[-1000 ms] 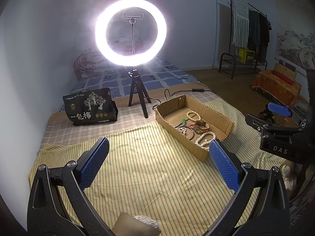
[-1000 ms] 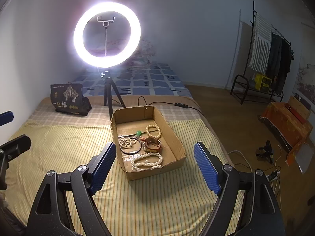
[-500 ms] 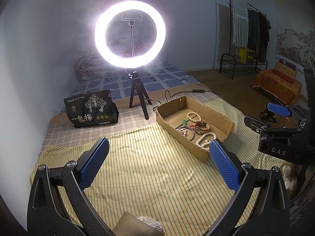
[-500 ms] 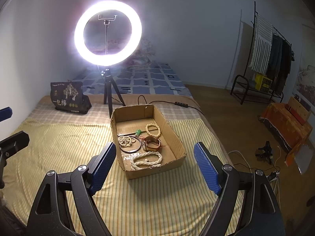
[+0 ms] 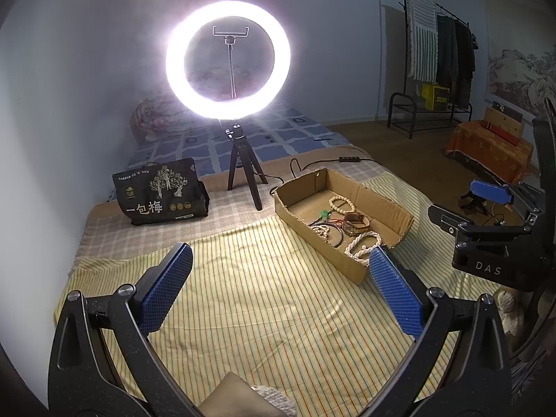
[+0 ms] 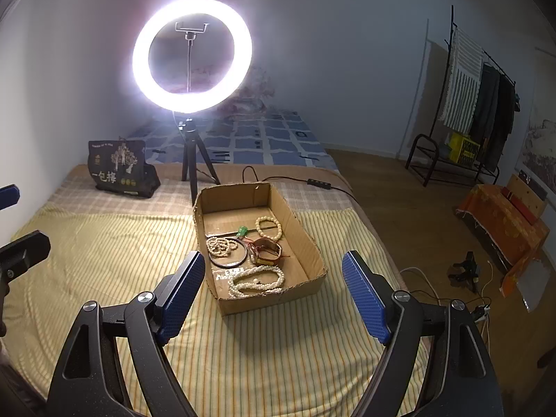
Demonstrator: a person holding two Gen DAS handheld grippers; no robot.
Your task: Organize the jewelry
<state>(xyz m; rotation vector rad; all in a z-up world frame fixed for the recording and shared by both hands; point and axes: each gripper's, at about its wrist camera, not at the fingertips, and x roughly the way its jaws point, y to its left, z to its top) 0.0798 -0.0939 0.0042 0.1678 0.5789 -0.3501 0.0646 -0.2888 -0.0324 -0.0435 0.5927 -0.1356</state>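
An open cardboard box (image 6: 305, 236) lies on the striped bed cover and holds several pieces of jewelry: a white bead necklace (image 6: 255, 279), a small bead bracelet (image 6: 268, 228), a dark bangle (image 6: 232, 260), a brown strap (image 6: 267, 251) and a green charm (image 6: 242, 231). The same box (image 5: 323, 257) sits to the right in the left wrist view. My right gripper (image 6: 272, 290) hovers open just short of the box, nothing between its blue pads. My left gripper (image 5: 278, 283) is open over bare cover, left of the box, empty too.
A lit ring light on a small tripod (image 6: 191, 160) stands behind the box, its cable (image 6: 312, 182) trailing right. A black printed bag (image 6: 120, 170) rests at the back left. The bed's right edge drops to wooden floor; a clothes rack (image 6: 465, 111) stands far right.
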